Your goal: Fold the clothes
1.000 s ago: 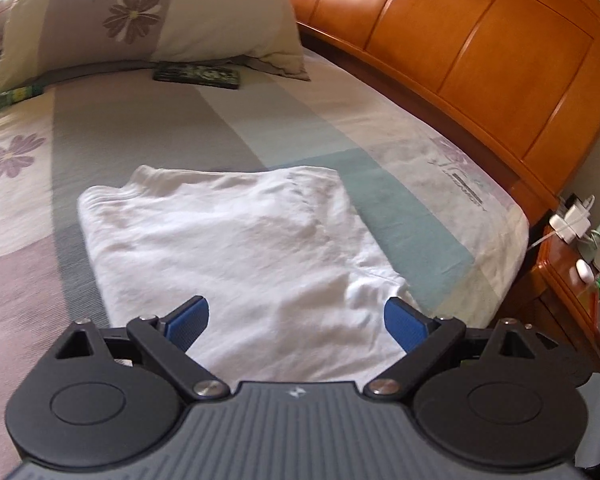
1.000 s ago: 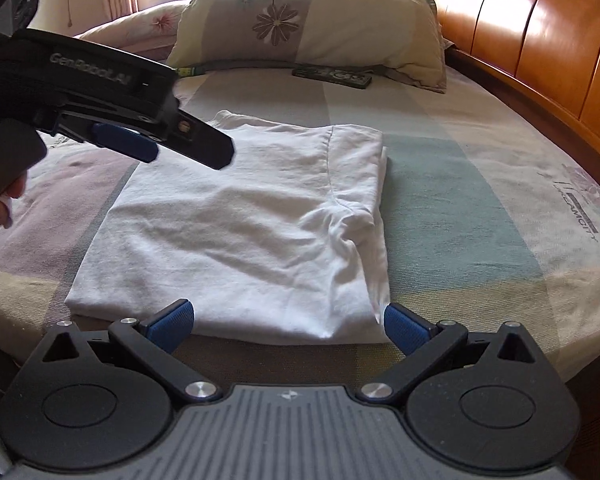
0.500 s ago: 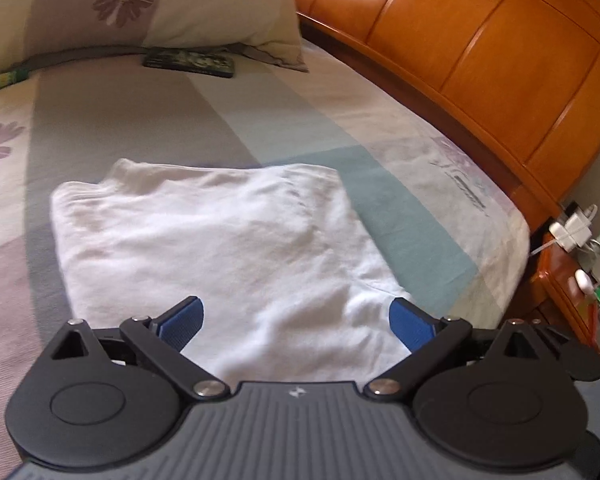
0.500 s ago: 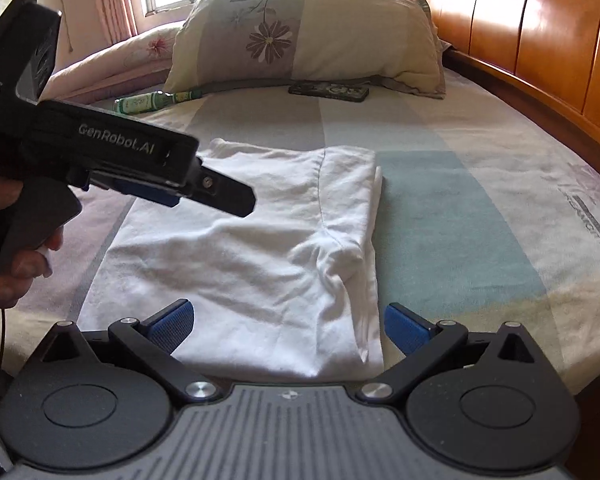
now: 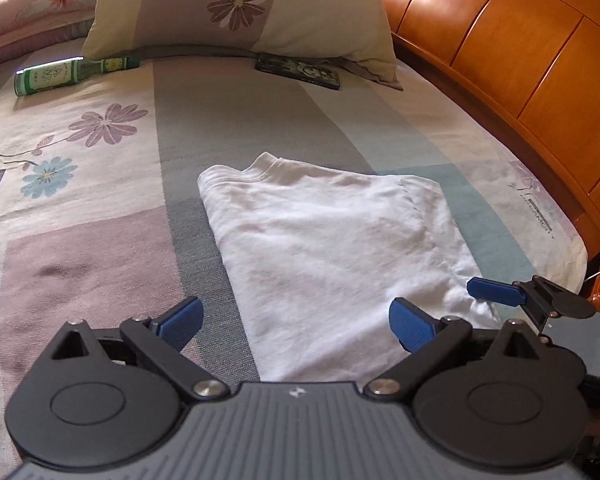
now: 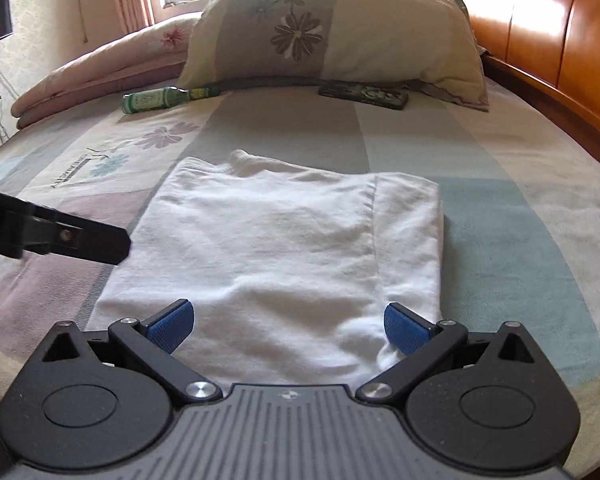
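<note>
A white shirt (image 5: pixel 332 248) lies folded flat on the bed, collar pointing toward the pillow, one side turned in along its right edge (image 6: pixel 408 240). My left gripper (image 5: pixel 296 324) is open at the shirt's near left corner, its left finger over the sheet and its right finger over the cloth. My right gripper (image 6: pixel 286 326) is open just above the near hem, with nothing between its blue pads. One finger (image 5: pixel 496 292) of the right gripper shows at the right of the left wrist view. A dark finger (image 6: pixel 80 240) of the left gripper reaches in from the left of the right wrist view.
A green bottle (image 5: pixel 68 74) and a dark flat case (image 5: pixel 298 70) lie in front of the flowered pillow (image 5: pixel 240 4). A wooden headboard (image 5: pixel 520 40) runs along the right. A folded quilt (image 6: pixel 100 76) sits at the back left. The bed's near edge is just below the grippers.
The left gripper has swung left toward the shirt's near left corner, bringing the bottle into view. The right gripper has shifted left over the near hem. Both stay open.
</note>
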`<state>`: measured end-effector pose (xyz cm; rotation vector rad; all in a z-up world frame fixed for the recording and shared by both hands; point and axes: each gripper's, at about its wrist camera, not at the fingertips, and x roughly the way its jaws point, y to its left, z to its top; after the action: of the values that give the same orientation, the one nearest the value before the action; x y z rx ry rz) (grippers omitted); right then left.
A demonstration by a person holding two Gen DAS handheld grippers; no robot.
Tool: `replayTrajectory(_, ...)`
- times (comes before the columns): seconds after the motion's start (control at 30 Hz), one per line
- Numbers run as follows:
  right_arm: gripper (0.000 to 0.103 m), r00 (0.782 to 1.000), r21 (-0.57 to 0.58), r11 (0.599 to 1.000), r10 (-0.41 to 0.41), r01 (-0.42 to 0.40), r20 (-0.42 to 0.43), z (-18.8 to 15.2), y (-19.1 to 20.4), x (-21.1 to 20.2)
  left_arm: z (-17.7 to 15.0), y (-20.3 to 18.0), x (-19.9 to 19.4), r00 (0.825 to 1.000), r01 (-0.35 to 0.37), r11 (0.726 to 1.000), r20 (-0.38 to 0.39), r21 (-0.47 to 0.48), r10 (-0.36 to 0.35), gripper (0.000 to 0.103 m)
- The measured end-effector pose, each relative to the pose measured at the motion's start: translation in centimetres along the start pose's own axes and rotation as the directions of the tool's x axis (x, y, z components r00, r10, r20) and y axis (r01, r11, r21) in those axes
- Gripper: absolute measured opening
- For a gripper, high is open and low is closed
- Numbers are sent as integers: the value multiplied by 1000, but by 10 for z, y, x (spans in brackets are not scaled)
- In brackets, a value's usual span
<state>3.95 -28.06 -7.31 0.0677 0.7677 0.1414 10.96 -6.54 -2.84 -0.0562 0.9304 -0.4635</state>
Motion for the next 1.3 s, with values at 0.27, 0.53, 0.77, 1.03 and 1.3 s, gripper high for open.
replayTrajectory(0.27, 103, 1000, 3, 1000, 1, -1, 9, -6, -6, -8, 11, -18, 16, 994, 111, 994, 19, 23, -112, 99)
replayTrajectory(0.53, 103, 1000, 14, 1000, 6, -6, 12, -5, -8, -14, 13, -17, 57, 988, 147, 989, -49, -34, -148, 99)
replayTrajectory(0.77, 103, 997, -17, 1000, 21, -20, 71, 12, -6, -25, 13, -8, 29, 988, 150, 988, 34, -44, -149, 99)
replayTrajectory(1.03, 103, 996, -94, 995, 40, -33, 81, 34, -7, 14, 7, 19, 15, 993, 113, 988, 54, -104, -108, 99)
replayTrajectory(1.3, 103, 995, 36, 996, 84, -86, 43, 37, -41, 18, 3, 37, 16, 991, 130, 980, 64, -150, -121, 99)
